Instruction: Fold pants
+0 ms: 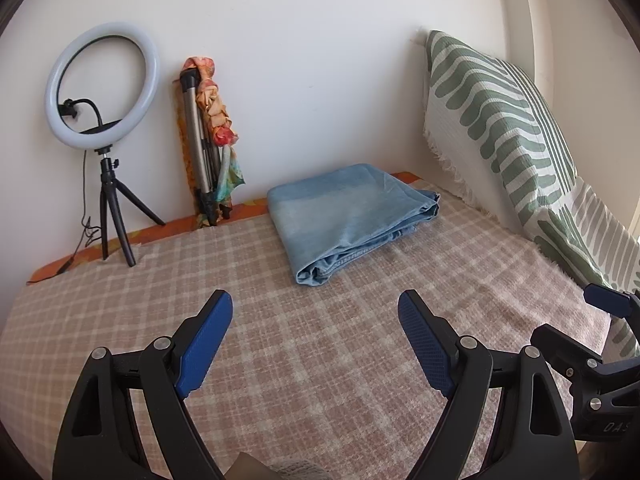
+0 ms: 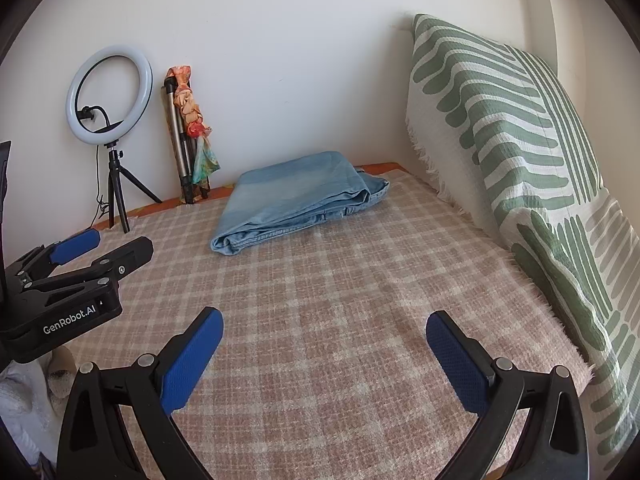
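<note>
Light blue denim pants lie folded into a thick flat stack on the checked blanket near the back wall; they also show in the right wrist view. My left gripper is open and empty, held over the blanket well in front of the pants. My right gripper is open and empty too, also short of the pants. Each gripper shows at the edge of the other's view, the right one and the left one.
A green and white patterned pillow leans along the right side. A ring light on a small tripod and a folded tripod wrapped in a scarf stand at the back left by the white wall.
</note>
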Demonstrator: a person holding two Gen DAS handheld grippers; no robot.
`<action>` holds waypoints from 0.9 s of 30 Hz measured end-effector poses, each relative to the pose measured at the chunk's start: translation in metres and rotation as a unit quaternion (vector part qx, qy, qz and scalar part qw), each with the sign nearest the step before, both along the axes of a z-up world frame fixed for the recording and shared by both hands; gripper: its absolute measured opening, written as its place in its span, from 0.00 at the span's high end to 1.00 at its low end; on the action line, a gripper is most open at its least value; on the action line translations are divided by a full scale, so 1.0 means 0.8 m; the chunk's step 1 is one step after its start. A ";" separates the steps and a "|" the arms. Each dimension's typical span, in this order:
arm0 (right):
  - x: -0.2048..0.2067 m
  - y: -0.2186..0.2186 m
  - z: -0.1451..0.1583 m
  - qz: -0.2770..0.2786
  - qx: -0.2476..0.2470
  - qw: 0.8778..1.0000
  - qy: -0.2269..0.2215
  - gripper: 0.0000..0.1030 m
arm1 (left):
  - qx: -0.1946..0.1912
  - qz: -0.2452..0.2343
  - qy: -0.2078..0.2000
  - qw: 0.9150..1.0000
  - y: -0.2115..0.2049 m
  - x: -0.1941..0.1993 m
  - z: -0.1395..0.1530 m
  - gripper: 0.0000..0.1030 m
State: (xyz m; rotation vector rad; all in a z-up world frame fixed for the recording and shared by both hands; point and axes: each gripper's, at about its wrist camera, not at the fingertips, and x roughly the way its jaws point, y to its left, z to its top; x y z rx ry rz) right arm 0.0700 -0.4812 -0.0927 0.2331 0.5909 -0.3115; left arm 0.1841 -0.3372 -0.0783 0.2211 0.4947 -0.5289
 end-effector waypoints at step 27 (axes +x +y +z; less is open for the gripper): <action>0.000 -0.002 -0.005 0.001 0.011 1.000 0.005 0.00 | 0.002 0.002 -0.007 1.000 0.000 -0.003 0.002 0.17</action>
